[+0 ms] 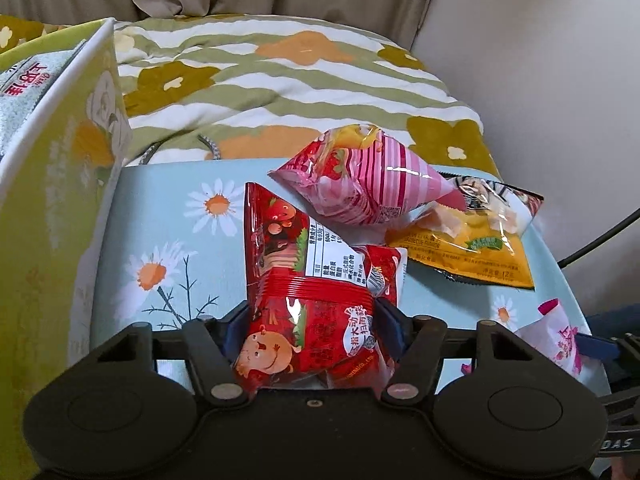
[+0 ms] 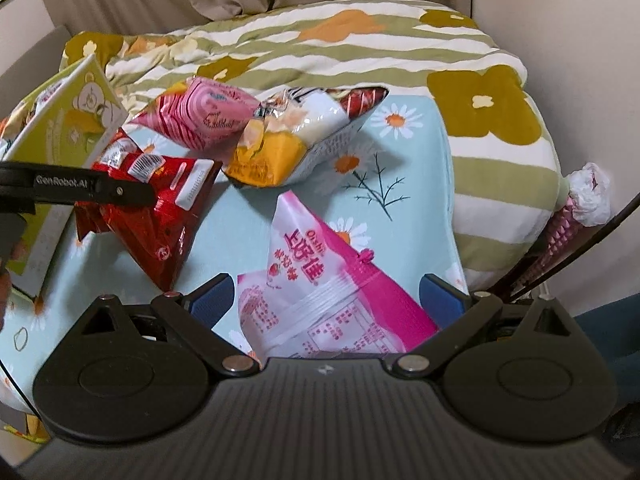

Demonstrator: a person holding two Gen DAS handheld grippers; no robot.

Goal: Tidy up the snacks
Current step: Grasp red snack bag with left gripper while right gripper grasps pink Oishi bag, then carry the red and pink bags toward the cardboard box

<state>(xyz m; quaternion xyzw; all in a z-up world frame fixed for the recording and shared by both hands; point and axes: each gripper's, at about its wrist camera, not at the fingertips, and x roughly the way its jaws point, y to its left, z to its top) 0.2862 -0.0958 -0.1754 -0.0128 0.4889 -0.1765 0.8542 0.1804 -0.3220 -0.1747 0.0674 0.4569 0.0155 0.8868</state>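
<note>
Our left gripper (image 1: 312, 316) is clamped on the red snack bag (image 1: 316, 300): both blue pads press its sides, and the bag stands up between them, long axis running away from the camera. Our right gripper (image 2: 326, 300) has its jaws spread wide around the pink-and-white snack bag (image 2: 320, 288); there is a gap on each side of the pads, so no grip there yet. That bag lies with its long axis pointing forward and slightly left, so it already sits in line with the fingers.

Further out on the daisy-print tabletop (image 1: 168, 216) are the striped pink bag (image 1: 360, 176) and the yellow barbecue bag (image 1: 472, 248), touching each other, with the pink one overlapping the yellow.

The key relation is that the green box (image 1: 52, 184) stands to the left, just beside the left gripper and well apart from the right. It already holds at least one packet. We judge the red bag goes left into the box first, since the left hand is nearer. The right closes next.
</note>
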